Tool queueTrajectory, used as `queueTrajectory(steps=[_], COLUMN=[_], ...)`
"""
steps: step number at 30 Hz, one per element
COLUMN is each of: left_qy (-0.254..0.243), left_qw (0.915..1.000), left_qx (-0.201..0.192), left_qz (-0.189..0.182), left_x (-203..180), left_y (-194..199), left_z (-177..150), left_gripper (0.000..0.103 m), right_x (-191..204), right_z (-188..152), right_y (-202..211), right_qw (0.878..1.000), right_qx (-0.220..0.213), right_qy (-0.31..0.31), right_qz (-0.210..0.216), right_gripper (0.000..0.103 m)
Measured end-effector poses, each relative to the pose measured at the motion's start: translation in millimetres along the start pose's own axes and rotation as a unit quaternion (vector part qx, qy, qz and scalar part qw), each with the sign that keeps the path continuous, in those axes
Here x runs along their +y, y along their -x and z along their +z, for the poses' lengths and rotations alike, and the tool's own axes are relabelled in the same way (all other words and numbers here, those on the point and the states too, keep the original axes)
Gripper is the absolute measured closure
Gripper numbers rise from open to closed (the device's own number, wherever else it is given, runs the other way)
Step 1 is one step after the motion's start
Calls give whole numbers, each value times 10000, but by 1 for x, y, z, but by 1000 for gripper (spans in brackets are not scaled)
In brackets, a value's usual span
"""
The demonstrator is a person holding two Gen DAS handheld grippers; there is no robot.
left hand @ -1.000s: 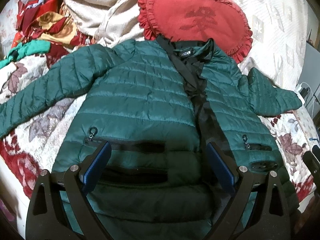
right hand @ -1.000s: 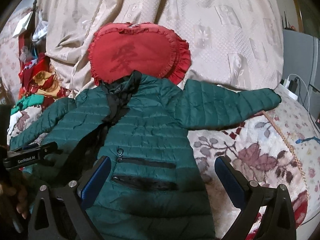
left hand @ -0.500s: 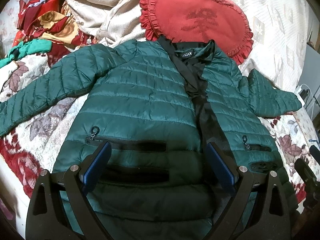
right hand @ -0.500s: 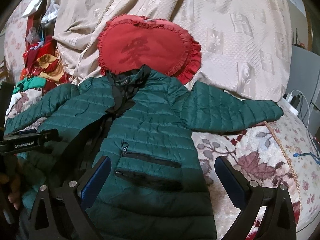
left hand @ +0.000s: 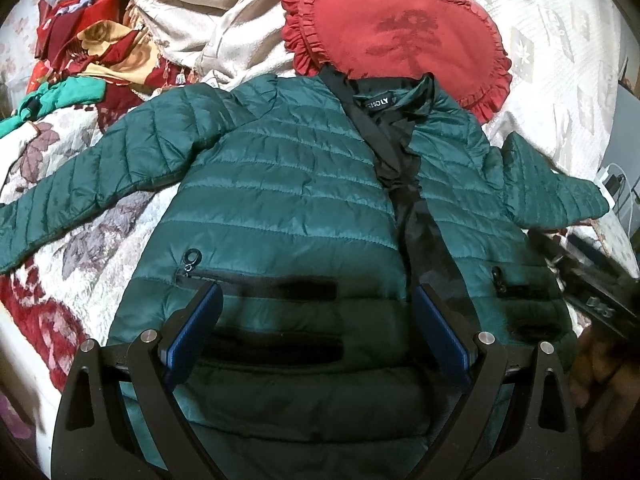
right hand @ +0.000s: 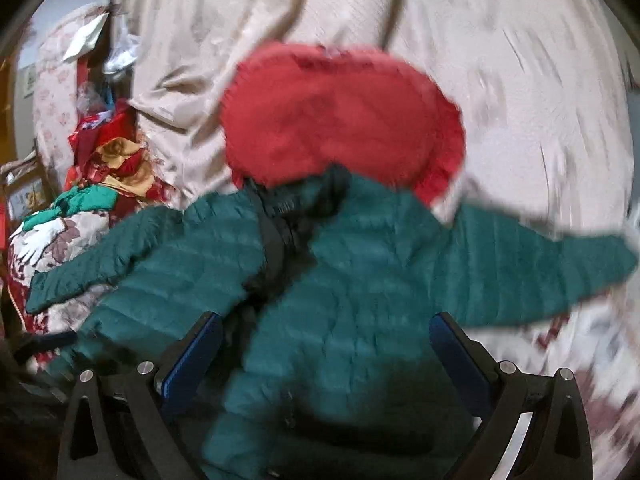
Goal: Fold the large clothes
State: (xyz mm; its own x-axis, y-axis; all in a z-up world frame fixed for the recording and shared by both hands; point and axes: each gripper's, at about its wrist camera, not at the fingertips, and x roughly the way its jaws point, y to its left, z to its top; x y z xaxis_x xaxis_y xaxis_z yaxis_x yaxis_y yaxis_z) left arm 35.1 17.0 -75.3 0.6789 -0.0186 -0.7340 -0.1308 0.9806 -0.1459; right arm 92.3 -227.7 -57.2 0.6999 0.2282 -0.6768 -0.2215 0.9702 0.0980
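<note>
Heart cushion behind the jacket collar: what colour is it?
Red, with a ruffled edge and a darker motif at its centre; the cushion shows sharpest in the left wrist view.

A bed with a flowered cover (left hand: 92, 240) is carrying everything. A green quilted jacket (left hand: 288, 208) is lying spread on it, both sleeves out. A red heart-shaped cushion (left hand: 396, 36) is sitting just behind the collar. A beige blanket (left hand: 208, 12) and a heap of colourful clothes (left hand: 92, 52) are lying at the far left.

Motion-blurred jacket (right hand: 360, 300), right-wrist view
</note>
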Motion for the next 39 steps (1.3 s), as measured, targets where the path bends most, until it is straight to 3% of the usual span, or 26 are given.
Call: queueTrajectory(steps=[4, 13, 18, 29, 31, 34, 37, 39], left_qy=[-116, -142, -134, -107, -79, -26, -51, -73], left_qw=[9998, 9998, 9999, 9999, 9999, 10000, 9999, 9999], left_qx=[-16, -8, -8, -6, 6, 21, 33, 36], left_qz=[136, 100, 102, 90, 80, 70, 112, 146], left_x=[-7, -6, -6, -6, -5, -3, -6, -5], left_y=[-2, -1, -1, -1, -1, -1, -2, -2], left_z=[1, 1, 1, 0, 0, -1, -2, -2], left_gripper=[7, 7, 7, 7, 7, 7, 7, 7], right_x=[-14, -6, -12, -15, -19, -35, -51, -57], right_z=[-1, -9, -24, -30, -23, -11, -9, -14], right_y=[-5, -22, -54, -54, -46, -4, 34, 50], right_qw=[9990, 9995, 9939, 9929, 9945, 9979, 9936, 9908], right_qx=[170, 311, 1080, 1170, 1011, 45, -672, -830], right_qy=[-354, -51, -83, -167, -283, -611, -901, -1064], right_qz=[189, 18, -203, -157, -65, -187, -114, -32], right_gripper=[1, 1, 1, 0, 0, 0, 0, 0])
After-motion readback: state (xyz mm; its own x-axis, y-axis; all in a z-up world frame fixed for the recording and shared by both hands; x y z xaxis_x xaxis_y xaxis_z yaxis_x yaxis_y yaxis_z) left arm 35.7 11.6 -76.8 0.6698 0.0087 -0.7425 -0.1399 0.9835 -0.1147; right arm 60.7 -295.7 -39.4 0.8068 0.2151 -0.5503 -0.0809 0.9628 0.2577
